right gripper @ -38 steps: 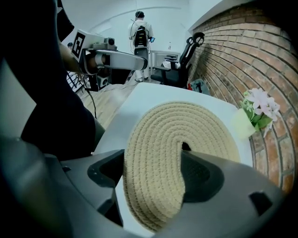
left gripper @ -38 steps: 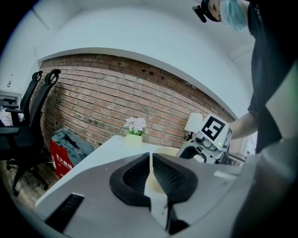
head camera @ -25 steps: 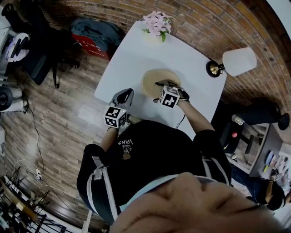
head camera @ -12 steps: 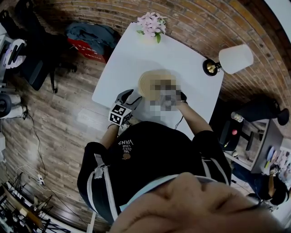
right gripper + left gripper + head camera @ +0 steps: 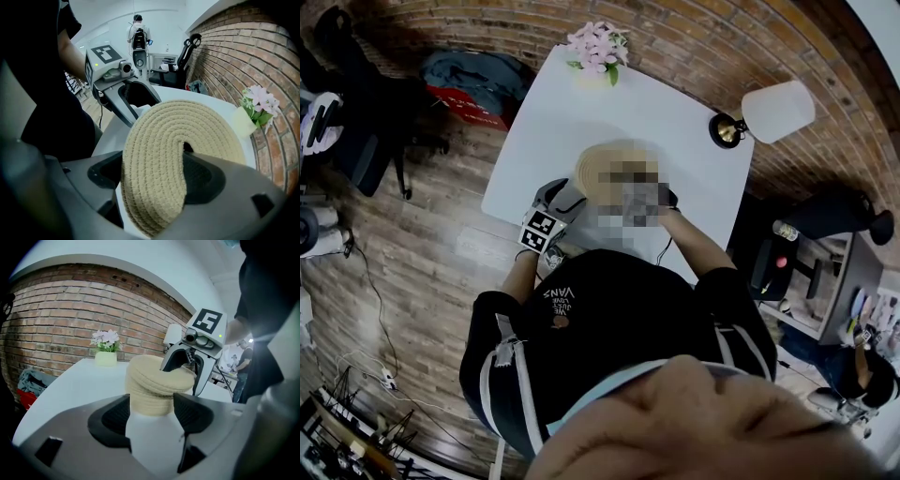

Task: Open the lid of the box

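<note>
lifting the woven lid (image 5: 178,154) off the box (image 5: 149,399) on the white table (image 5: 70,380)
clamped on the lid's rim with the right gripper (image 5: 154,176); just spread wide with the left gripper (image 5: 152,418), framing the box body without pressing it. likely to drag the whole box up or tip it if lifted before bracing below. still covered, so no telling the contents.

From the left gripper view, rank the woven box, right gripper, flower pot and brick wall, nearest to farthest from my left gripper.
1. Woven box: dead ahead, in the gap between the left gripper jaws, which have just been opening.
2. Right gripper: just behind the box, to the right, clamped on the lid.
3. Flower pot: far edge of the table, left.
4. Brick wall: behind the table.
</note>
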`<state>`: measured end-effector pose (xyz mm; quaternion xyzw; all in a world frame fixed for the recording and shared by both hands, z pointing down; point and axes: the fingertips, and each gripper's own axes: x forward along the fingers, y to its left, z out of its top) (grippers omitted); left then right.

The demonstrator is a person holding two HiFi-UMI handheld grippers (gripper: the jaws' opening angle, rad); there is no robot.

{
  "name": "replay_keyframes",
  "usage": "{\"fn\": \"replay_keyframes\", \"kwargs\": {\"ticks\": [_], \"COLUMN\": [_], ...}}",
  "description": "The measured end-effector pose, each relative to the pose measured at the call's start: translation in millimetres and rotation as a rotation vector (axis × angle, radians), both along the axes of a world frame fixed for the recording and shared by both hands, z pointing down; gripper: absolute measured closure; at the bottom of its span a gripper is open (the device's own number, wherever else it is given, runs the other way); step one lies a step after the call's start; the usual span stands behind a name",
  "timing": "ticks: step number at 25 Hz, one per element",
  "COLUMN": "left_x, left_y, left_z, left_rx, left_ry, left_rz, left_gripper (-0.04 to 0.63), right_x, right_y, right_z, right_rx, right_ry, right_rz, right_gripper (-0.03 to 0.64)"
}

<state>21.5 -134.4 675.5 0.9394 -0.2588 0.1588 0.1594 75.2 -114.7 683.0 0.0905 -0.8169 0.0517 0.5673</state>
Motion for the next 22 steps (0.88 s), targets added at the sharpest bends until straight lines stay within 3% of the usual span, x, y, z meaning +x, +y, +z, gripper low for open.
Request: {"fn": "replay_keyframes", "kwargs": {"ticks": [7,22], "left_x": [12.7,24.8], "left_y": [-3.0,-6.6], "left_z": [6.0,7.2], "left_rx": [0.053,0.041], "left_ry": [-0.065,-0.073], "left_rz": [0.088,0.091], "left_gripper": [0.313,0.313], "right_x": [-0.1,4.4], "right_y": [-1.2,-5.2], "right_z": [-1.0,-10.7], "right_rx": [0.015,0.067], "right_ry": [-0.014,-0.075], "right_rz": [-0.003,0.064], "right_gripper": [0.268,0.268]}}
